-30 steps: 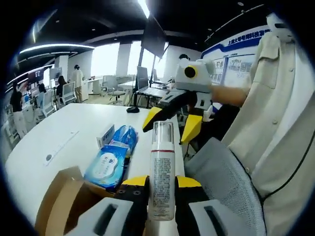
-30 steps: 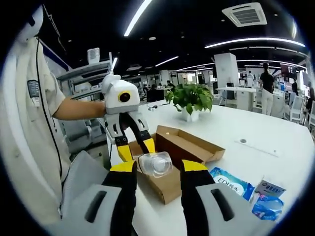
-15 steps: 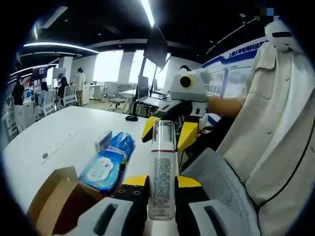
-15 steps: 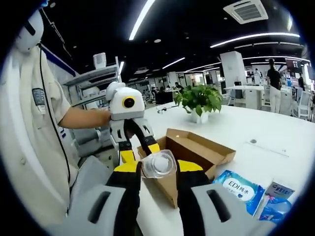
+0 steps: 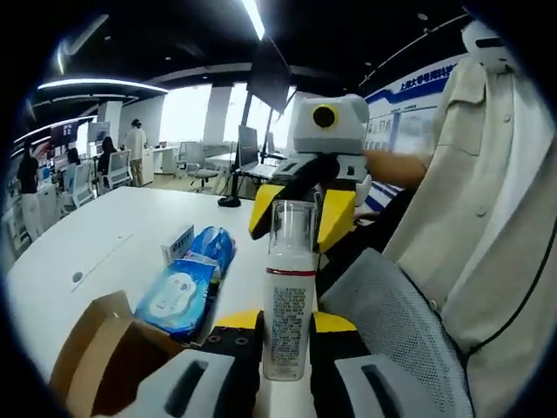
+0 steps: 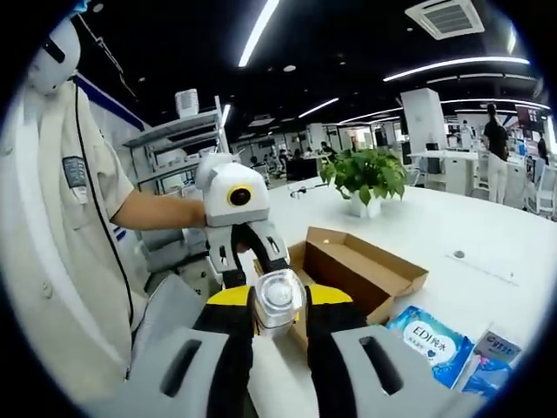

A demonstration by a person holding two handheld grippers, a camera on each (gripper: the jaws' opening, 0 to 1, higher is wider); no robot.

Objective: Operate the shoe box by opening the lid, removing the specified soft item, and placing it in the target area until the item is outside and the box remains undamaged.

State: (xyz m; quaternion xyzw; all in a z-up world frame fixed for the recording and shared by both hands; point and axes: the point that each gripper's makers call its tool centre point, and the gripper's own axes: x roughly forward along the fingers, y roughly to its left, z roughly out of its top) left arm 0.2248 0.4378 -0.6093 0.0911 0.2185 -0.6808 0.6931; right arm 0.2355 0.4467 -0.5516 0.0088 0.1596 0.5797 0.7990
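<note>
Left gripper [image 5: 285,335] clamped round an upright white pump bottle [image 5: 286,318]; right gripper [image 6: 278,305] closed on that bottle's clear cap [image 6: 278,294], meeting it end-on. Brown shoe box [image 6: 365,274] open on the white worktop [image 6: 487,239], interior looking bare, just beyond the bottle. Beside the box, blue wipes pack [image 6: 432,339] printed "EDI", touching a smaller blue packet [image 5: 211,245]. Bottle label print too small to read.
</note>
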